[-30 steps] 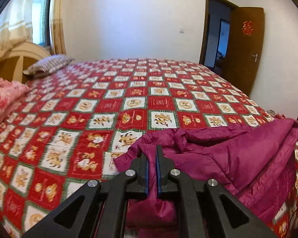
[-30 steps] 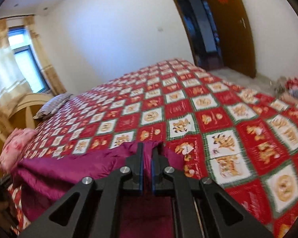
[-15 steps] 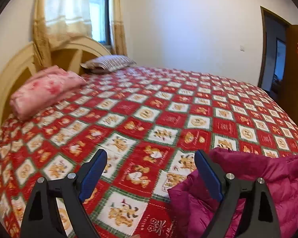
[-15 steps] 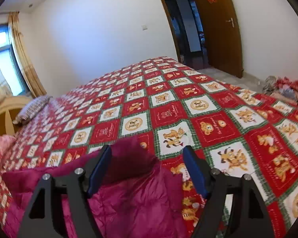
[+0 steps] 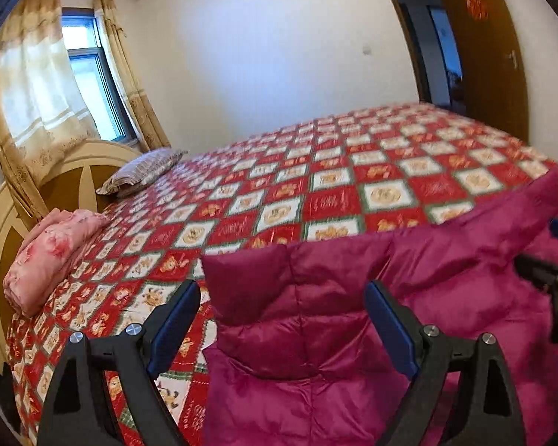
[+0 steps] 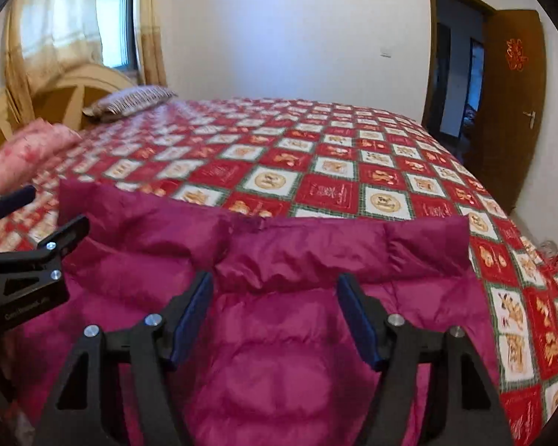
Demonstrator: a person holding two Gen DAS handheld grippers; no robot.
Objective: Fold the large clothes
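**Jacket laid out on the bed, both grippers free above it**

Left wrist view: the magenta quilted puffer jacket [image 5: 353, 316] lies spread on the bed with the red, white and green checked quilt [image 5: 316, 186], near its closest edge. One flap, a sleeve or hem, is turned over on top of the body, so by my reading a first fold is in place and the bundle is still long and loose; further folds remain. The left gripper [image 5: 282, 319] hangs over the jacket's left end, tilted downward, its blue-padded jaws spread wide with only the fabric below them, nothing pinched. A folded pink floral blanket [image 5: 52, 252] and a striped pillow [image 5: 141, 171] sit by the headboard, well apart from the work.

Right wrist view: the jacket's far edge shows a rolled band running across the bed. The right gripper [image 6: 275, 316] points down at the middle of the jacket, jaws moderately apart and just now narrowing, without touching the cloth. The left gripper appears at the left edge, beside the jacket's end.
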